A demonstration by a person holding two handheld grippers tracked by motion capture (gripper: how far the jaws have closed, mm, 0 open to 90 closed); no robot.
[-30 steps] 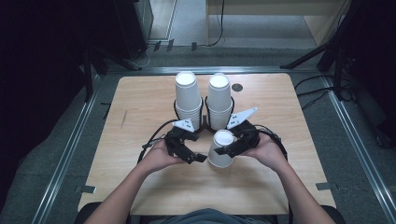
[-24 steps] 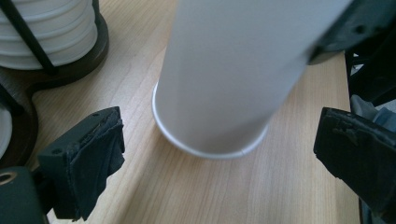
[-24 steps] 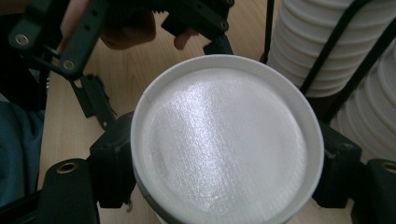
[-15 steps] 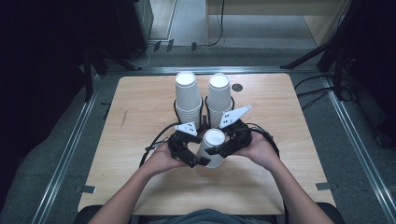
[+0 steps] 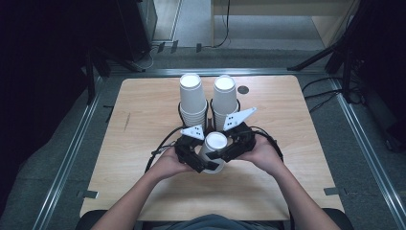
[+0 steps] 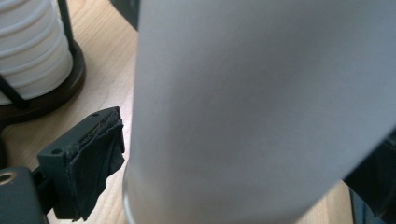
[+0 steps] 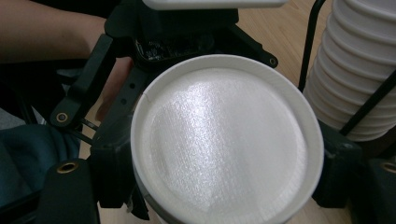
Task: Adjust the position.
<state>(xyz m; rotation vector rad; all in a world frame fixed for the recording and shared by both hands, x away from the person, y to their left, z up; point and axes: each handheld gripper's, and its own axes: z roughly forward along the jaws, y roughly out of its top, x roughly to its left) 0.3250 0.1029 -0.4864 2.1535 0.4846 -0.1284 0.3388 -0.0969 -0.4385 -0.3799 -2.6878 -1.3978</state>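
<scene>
White paper cup [image 5: 214,149] sits inverted between both sets of fingers, base up. Right gripper [image 5: 225,152] fingers clamp the cup near its upturned base, one pad either side. Left gripper [image 5: 198,160] fingers flank the cup lower down; left finger pad [image 6: 95,158] lies just beside the wall, contact cannot be told, so grip uncertain. Beyond the fingers, two stacks of cups [image 5: 192,98] stand in wire holders [image 5: 207,115] on the bench [image 5: 143,105].
</scene>
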